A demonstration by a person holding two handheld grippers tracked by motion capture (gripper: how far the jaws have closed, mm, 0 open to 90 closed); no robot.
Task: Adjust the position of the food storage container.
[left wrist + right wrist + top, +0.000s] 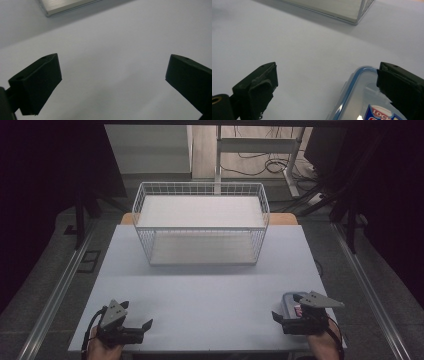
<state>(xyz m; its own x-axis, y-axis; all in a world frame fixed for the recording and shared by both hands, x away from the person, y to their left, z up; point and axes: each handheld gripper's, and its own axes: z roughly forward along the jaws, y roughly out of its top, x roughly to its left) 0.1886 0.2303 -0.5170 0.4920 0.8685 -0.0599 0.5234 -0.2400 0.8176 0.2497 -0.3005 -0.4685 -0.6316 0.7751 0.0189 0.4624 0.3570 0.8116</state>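
A clear plastic container with a blue-sealed lid (pixel 359 100) lies flat at the table's near right corner (pixel 290 301). My right gripper (pixel 327 75) hovers low over its left edge with jaws wide apart. One jaw hangs over the lid, the other over bare table, and neither pad presses on the container. From above, that right gripper (pixel 286 314) sits at the bottom right. My left gripper (pixel 112 68) stands open over bare table with nothing between its jaws, at the near left corner (pixel 136 317).
A white wire basket (pixel 200 245) stands at the middle back of the pale table (pixel 210 285); its corner (pixel 67 6) and its rim (pixel 352 17) also show. Dark floor rails run along both sides of the table.
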